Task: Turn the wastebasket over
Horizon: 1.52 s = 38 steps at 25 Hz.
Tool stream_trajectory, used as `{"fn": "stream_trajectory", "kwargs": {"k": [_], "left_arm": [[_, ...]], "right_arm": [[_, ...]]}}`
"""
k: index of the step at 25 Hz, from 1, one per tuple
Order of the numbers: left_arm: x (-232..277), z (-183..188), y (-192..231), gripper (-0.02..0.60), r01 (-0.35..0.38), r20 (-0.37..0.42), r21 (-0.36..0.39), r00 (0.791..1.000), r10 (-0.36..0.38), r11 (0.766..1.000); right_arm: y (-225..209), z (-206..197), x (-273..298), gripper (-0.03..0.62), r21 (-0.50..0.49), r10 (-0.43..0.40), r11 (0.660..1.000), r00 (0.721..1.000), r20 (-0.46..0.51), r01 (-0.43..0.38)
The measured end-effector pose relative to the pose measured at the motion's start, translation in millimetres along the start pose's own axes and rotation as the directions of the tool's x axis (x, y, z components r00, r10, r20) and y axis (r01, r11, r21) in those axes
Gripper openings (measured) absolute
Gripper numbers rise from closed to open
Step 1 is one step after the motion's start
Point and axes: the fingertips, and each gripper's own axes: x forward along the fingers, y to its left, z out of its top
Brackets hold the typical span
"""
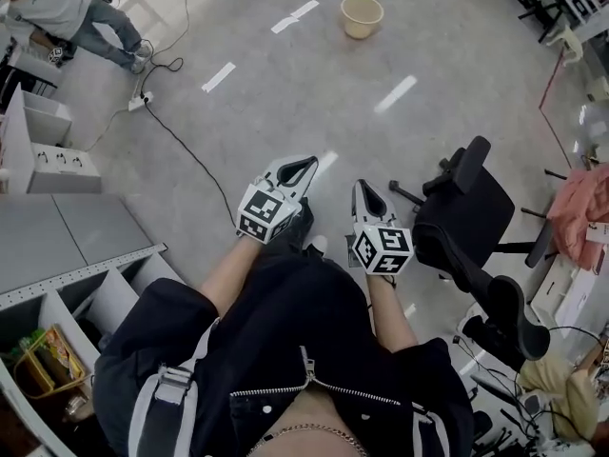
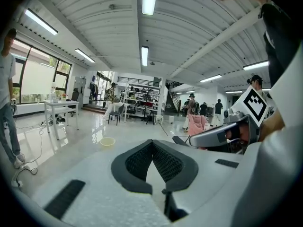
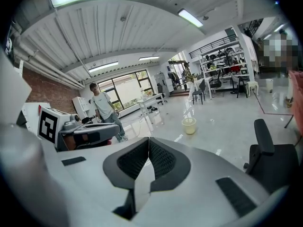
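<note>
The wastebasket [image 1: 362,15] is a cream, round tub standing mouth-up on the shiny grey floor, far ahead of me. It also shows small in the left gripper view as the wastebasket [image 2: 107,141] and in the right gripper view as the wastebasket [image 3: 189,125]. My left gripper [image 1: 308,163] and right gripper [image 1: 362,186] are held side by side in front of my body, both pointing toward it from well short of it. Each has its jaws shut with nothing between them: the left gripper [image 2: 152,144], the right gripper [image 3: 148,141].
A black office chair [image 1: 466,217] stands close on my right. A power strip [image 1: 140,101] with a black cable lies on the floor to the left, near a standing person [image 1: 57,8]. Grey shelving [image 1: 67,246] lines the left; pink cloth [image 1: 580,203] hangs at right.
</note>
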Motion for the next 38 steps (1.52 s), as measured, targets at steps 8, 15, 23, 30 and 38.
{"fn": "stream_trajectory", "kwargs": {"k": [8, 15, 23, 30, 38], "left_arm": [[47, 23, 46, 0.005, 0.044, 0.012, -0.012, 0.999, -0.044, 0.999], [75, 42, 95, 0.005, 0.072, 0.027, -0.01, 0.997, -0.072, 0.997], [98, 53, 142, 0.005, 0.101, 0.031, 0.002, 0.994, -0.101, 0.995], [109, 60, 177, 0.005, 0.111, 0.037, -0.002, 0.993, -0.111, 0.994], [127, 62, 182, 0.005, 0.125, 0.034, -0.009, 0.992, -0.125, 0.992]], "right_arm": [[-17, 36, 57, 0.011, -0.007, -0.023, 1.0, 1.0, -0.013, 0.023], [-20, 69, 106, 0.011, -0.011, -0.049, 0.999, 0.999, -0.003, 0.049], [-22, 91, 157, 0.011, -0.032, -0.074, 0.997, 0.997, 0.006, 0.074], [-14, 103, 187, 0.011, -0.042, -0.083, 0.996, 0.997, 0.003, 0.083], [-26, 113, 195, 0.011, -0.044, -0.093, 0.995, 0.996, -0.002, 0.093]]}}
